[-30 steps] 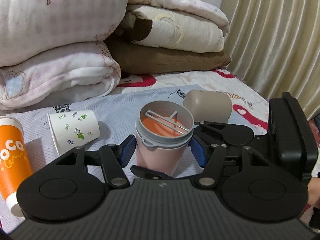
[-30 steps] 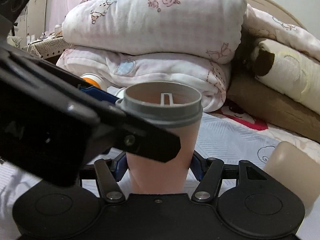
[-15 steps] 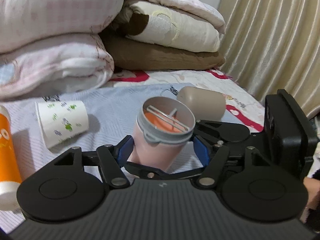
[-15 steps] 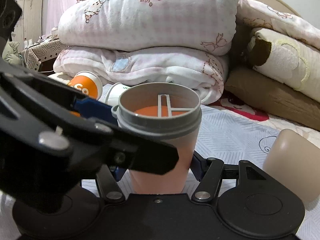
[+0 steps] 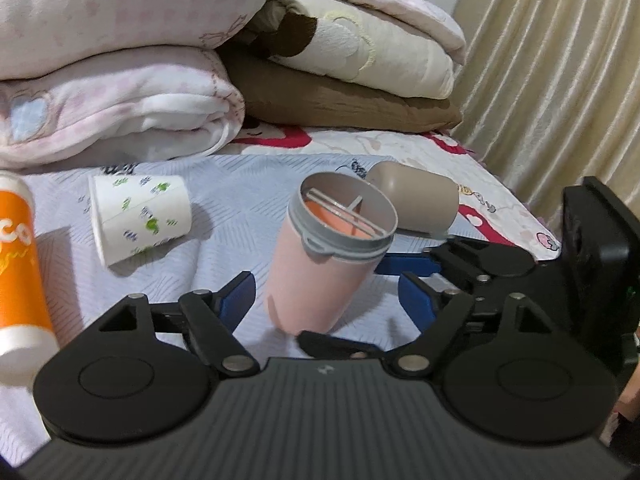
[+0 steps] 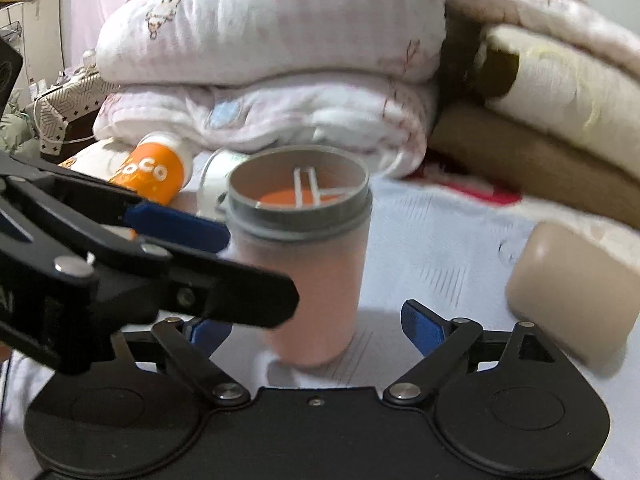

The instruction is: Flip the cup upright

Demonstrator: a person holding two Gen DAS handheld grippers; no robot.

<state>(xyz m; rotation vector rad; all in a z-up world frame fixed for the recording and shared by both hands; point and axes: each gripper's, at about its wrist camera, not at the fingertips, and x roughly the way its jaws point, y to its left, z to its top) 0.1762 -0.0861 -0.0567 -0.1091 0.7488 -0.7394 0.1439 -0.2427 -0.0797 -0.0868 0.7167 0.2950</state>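
Note:
A pink cup (image 5: 316, 280) with a grey rim and a white cross insert stands mouth up on the bed sheet; it also shows in the right wrist view (image 6: 308, 280). My left gripper (image 5: 326, 296) is open, its blue fingers apart from the cup on both sides. My right gripper (image 6: 316, 330) is open too, its fingers wide of the cup's base. The left gripper's arm (image 6: 140, 248) crosses the right wrist view at the left. The right gripper (image 5: 520, 272) shows at the right of the left wrist view.
A white paper cup (image 5: 140, 220) with green prints lies on its side at the left. An orange cup (image 5: 18, 264) lies at the far left. A beige cup (image 5: 416, 202) lies on its side behind. Folded blankets (image 5: 120, 92) are stacked behind; a curtain (image 5: 560, 72) hangs at the right.
Both grippers have opened and let go of the pink cup, which now stands on the sheet. Both grippers have drawn back a little from it.

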